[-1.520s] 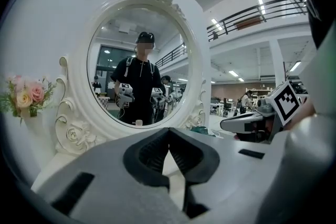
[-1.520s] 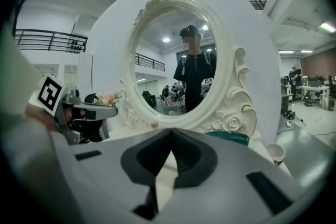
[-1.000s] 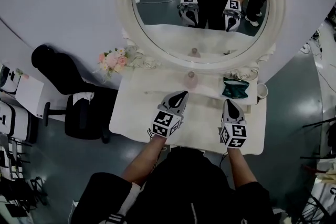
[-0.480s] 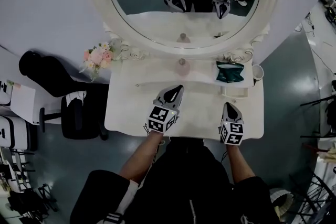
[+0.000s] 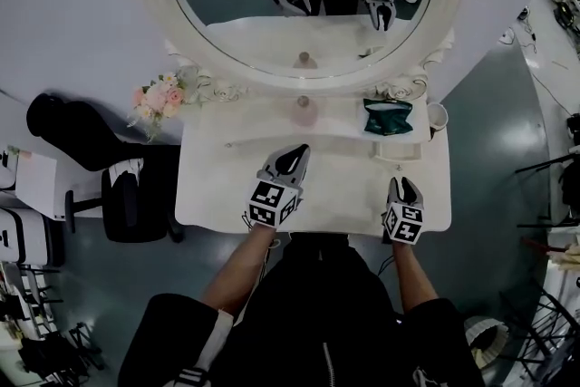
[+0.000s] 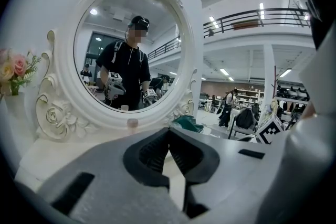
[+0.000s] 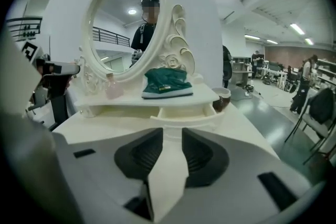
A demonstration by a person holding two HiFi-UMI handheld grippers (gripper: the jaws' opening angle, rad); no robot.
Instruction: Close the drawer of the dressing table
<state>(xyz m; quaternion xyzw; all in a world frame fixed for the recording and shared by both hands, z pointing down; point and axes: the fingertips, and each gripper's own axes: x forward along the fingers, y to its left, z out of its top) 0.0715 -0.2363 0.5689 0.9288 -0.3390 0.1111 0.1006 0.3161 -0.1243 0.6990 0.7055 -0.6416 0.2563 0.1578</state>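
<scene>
**A:** What worries you here?

**B:** My left gripper is pinched closed over the dressing table and does nothing useful. My right gripper has just been opening its jaws to a moderate gap, with nothing between them. If I push off-centre, I think the small drawer may skew and jam.

**A:** Where is the drawer?

**B:** It is pulled out under the shelf with the green pouch, straight ahead of the right gripper and not touching it yet.

The pouch lies on the shelf, drawer beneath.
</scene>
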